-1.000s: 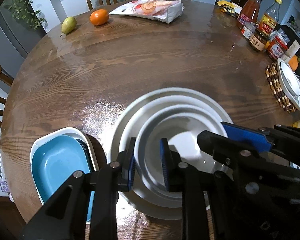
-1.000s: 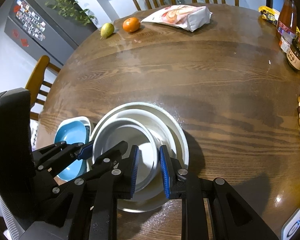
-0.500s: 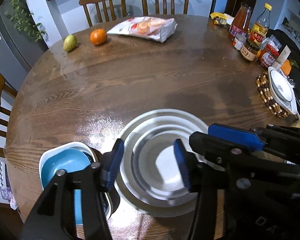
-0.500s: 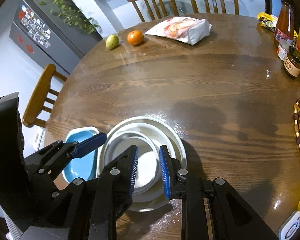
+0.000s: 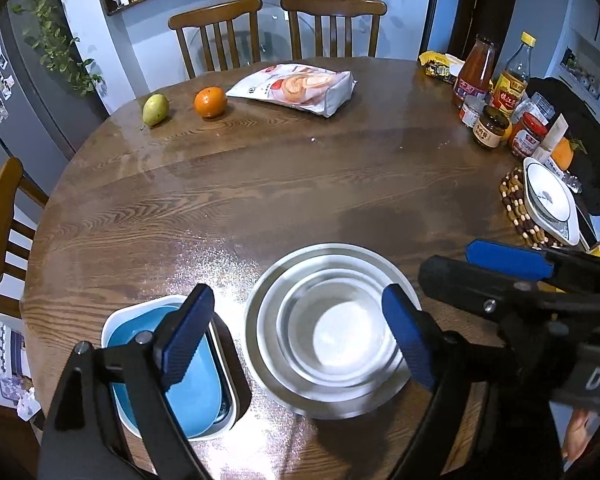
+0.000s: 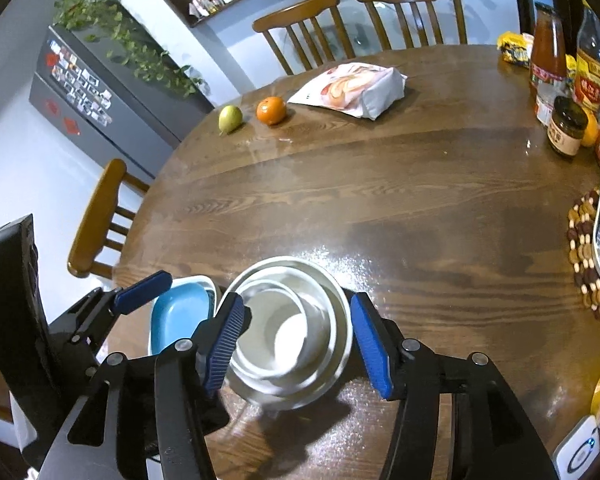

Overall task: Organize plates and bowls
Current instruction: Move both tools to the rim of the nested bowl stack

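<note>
Starting at the left, the glossy blue rectangular ceramic dish [image 5: 168,364] sits nested inside a white rectangular dish [image 5: 118,322] near the round dark wooden counter [image 5: 300,184] edge; both look rigid, smooth and breakable, best taken by a long rim. Just beside it on the right stands the stack of round white glazed bowls and plates [image 5: 332,332], smaller ones nested in wider ones. I judge the stack heavy together, slick under rubber pads and liable to chip, so the raised lip of one piece is the safest hold, one piece lifted on its own.

The left gripper [image 5: 296,336] hangs above this stack; its ribbed blue fingers [image 5: 186,332] have just been opening and stand wide apart, gripping nothing. The right gripper [image 6: 296,340] also hovers over the stack, its blue fingers [image 6: 224,344] having just been opening to a moderate gap, with the bowls seen between them below but untouched.

Further right, a white blue-rimmed plate [image 5: 548,198] rests on a beaded wooden trivet [image 5: 516,208].
</note>
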The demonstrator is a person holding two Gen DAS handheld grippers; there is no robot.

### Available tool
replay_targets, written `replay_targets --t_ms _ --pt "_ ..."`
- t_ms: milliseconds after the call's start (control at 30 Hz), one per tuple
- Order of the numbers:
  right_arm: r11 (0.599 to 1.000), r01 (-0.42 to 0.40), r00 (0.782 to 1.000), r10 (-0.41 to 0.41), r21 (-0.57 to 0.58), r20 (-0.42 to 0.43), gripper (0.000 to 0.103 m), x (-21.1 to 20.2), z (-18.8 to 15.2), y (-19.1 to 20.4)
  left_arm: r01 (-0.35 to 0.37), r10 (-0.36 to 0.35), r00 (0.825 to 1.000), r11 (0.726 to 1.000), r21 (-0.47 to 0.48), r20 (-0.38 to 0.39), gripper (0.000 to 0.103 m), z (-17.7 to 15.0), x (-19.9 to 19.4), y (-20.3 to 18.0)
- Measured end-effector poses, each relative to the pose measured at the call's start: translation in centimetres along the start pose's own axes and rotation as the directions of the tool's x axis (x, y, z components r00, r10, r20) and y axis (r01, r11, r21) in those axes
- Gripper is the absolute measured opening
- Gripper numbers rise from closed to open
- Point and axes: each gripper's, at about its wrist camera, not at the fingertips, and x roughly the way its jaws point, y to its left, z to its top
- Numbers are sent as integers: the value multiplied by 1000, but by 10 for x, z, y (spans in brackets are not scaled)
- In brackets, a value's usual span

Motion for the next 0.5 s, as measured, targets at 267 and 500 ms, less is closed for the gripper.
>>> replay_targets --t_ms 267,500 --pt "999 13 1000 -13 48 -1 84 -9 -10 -17 -9 9 1000 999 -43 -10 102 -2 -5 12" --pt "995 15 1000 -14 96 -8 84 -11 -27 -33 -57 51 997 993 -107 -60 102 -18 1 48"
